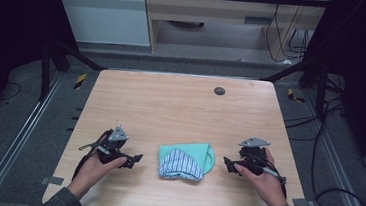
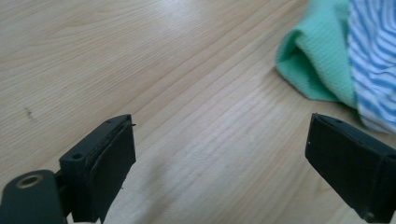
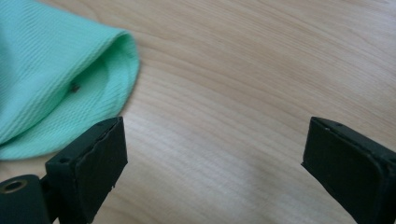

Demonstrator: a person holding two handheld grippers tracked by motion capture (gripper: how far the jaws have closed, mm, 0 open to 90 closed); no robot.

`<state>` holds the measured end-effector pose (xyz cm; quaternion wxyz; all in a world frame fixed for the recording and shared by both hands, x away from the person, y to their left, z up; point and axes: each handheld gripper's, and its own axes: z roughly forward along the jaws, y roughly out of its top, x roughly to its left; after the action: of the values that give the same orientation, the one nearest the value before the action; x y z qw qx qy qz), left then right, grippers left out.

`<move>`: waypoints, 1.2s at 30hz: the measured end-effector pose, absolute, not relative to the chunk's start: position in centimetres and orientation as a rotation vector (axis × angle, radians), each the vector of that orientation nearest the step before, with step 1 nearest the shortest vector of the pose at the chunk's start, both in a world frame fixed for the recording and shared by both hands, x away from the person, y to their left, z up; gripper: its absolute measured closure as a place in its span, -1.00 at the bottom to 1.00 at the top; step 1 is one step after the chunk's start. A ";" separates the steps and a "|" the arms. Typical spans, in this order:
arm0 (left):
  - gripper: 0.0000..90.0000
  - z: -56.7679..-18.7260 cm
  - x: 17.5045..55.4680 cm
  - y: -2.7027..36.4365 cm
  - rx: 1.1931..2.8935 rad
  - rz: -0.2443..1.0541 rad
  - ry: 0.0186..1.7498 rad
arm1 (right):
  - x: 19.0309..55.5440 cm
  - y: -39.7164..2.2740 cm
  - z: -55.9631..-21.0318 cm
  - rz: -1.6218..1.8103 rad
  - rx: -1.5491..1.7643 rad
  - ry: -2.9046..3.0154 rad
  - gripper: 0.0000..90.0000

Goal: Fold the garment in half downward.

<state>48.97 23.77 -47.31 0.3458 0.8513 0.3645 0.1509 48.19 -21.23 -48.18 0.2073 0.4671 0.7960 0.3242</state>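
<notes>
Left gripper (image 1: pixel 136 160) and right gripper (image 1: pixel 227 164), jaws wide and empty, flank the folded green-and-striped cloth (image 1: pixel 186 161) on the table (image 1: pixel 180 108).

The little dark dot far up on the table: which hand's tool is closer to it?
Right. The right tool sits below the dot, slightly to its right; the left tool lies farther off, toward the lower left.
</notes>
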 end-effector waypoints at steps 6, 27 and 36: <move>-0.82 -47.7 50.7 24.6 2.210 0.401 0.992 | 49.4 -21.5 -48.3 0.896 1.327 2.218 -0.86; -0.85 -49.7 55.0 26.2 2.177 0.528 1.114 | 54.9 -22.4 -49.3 0.899 1.496 2.085 -0.81; -0.90 -50.6 56.5 26.9 2.106 0.533 1.172 | 56.2 -23.0 -50.6 0.859 1.585 1.996 -0.81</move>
<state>56.46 26.95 -50.58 0.3302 0.8053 0.4483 0.2037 56.16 -23.03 -50.55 0.2242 0.5743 0.7232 0.3113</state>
